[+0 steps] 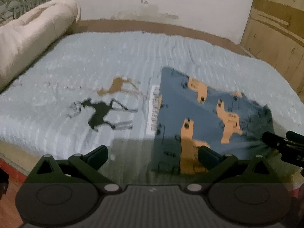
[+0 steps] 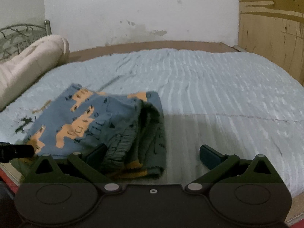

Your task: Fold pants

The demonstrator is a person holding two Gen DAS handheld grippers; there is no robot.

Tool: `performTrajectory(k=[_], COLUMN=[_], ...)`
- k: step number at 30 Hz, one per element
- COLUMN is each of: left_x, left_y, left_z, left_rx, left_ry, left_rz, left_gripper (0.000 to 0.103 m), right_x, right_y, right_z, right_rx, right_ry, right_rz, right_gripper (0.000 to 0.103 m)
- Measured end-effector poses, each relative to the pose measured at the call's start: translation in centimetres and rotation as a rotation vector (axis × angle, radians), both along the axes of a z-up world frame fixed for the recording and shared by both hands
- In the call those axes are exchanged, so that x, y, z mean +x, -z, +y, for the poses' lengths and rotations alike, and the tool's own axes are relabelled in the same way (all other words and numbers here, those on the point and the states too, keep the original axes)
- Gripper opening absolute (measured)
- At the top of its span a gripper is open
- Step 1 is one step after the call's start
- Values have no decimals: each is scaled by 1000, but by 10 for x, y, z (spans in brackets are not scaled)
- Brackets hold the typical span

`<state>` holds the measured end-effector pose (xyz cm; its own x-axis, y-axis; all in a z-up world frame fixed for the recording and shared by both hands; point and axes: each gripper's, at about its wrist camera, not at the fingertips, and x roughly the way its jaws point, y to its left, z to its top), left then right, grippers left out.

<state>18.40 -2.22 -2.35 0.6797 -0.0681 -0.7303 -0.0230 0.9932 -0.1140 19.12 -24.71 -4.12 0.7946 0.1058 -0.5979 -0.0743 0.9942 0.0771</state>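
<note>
Dim, flat indoor light with a bluish cast. Both views are soft and smeary, with blocky blur on the bedspread (image 1: 95,60) and pants (image 2: 85,117). Fisheye bending curves the wall (image 2: 142,9); black corners vignette.

We see the near edge of the folded pants (image 1: 191,114) only dimly in the left wrist view, sunk in shadow behind the left gripper (image 1: 152,156), and the right gripper (image 1: 281,142) is cut off there by the picture's right edge. In the right wrist view the pants' lower layers are hidden under the top fold, and their print is too blurred to make out. The rolled bedding (image 2: 28,66) runs off the left edge, and the animal figures on the bedspread (image 1: 102,114) are smeared.
</note>
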Motion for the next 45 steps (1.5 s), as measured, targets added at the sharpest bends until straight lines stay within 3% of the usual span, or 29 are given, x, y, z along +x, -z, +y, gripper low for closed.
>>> performTrajectory(k=[4,12,18,24,38,45], left_x=[11,43,61,71,70,69], left_y=[-9,-13,-7,4,29,29], left_z=[-1,-15,-23,-23,-6,-8], left_rx=[6,44,55,53,-46,-42], left_ry=[-10,13,33,40,49,47], left_rz=[-27,-36,-27,-1,10,4], left_gripper=[102,102,102,102,102,102], right_x=[7,40,71,88,86,83], right_y=[-8,1,11,16,36,35], right_z=[-5,-16,-23,-31,-40,-46], right_rx=[35,130,138,214,310,363], right_ry=[-11,-84,-106,-185,-217,-231], right_rz=[-33,16,48,44,4,5], right_gripper=[102,102,102,102,102,102])
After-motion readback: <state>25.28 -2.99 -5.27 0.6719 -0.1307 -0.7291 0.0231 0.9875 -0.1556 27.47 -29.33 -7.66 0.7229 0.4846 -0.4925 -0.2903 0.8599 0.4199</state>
